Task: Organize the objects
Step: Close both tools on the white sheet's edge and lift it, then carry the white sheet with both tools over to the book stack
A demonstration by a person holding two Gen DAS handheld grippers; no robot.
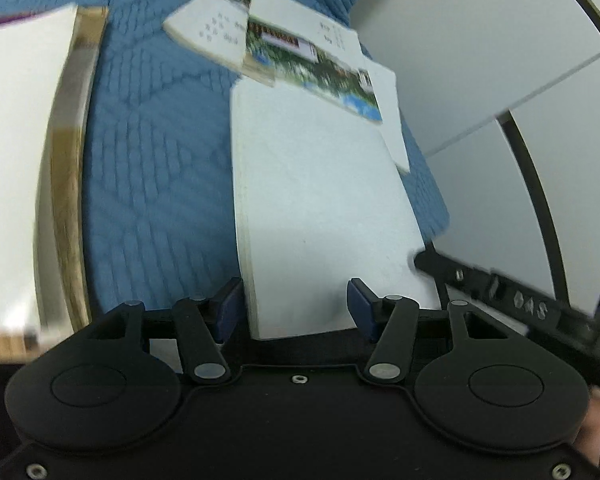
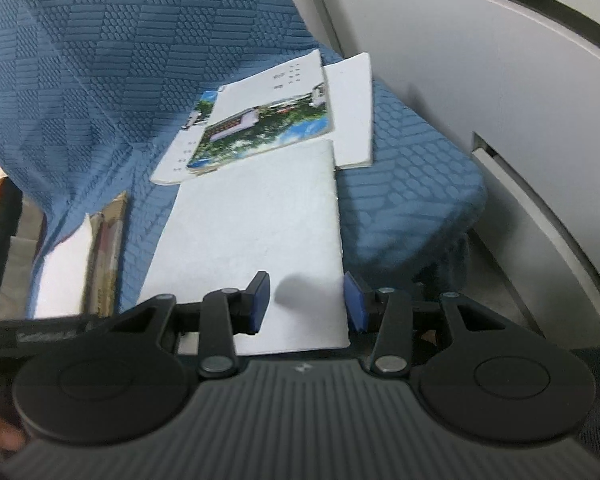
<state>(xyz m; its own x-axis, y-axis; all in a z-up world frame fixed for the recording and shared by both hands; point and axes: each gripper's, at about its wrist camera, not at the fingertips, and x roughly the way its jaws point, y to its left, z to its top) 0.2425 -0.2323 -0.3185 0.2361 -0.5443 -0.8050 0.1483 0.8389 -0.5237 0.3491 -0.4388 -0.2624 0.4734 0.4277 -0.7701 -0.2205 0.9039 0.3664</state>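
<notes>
A: Status of jaws?

B: My left gripper (image 1: 296,306) and right gripper (image 2: 306,302) stand spread, astride the white book's (image 1: 320,200) near edge; grip unconfirmed.

A: Progress?

B: Early, I judge. Beyond my jaws, the photo-cover booklets (image 2: 260,128) lie askew, unstacked.

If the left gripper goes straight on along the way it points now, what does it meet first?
Most likely the plain white book on the blue cover. It lies right ahead of the left gripper, its near end between the open jaws. The picture-cover booklet lies farther on. Depth is unclear.
</notes>
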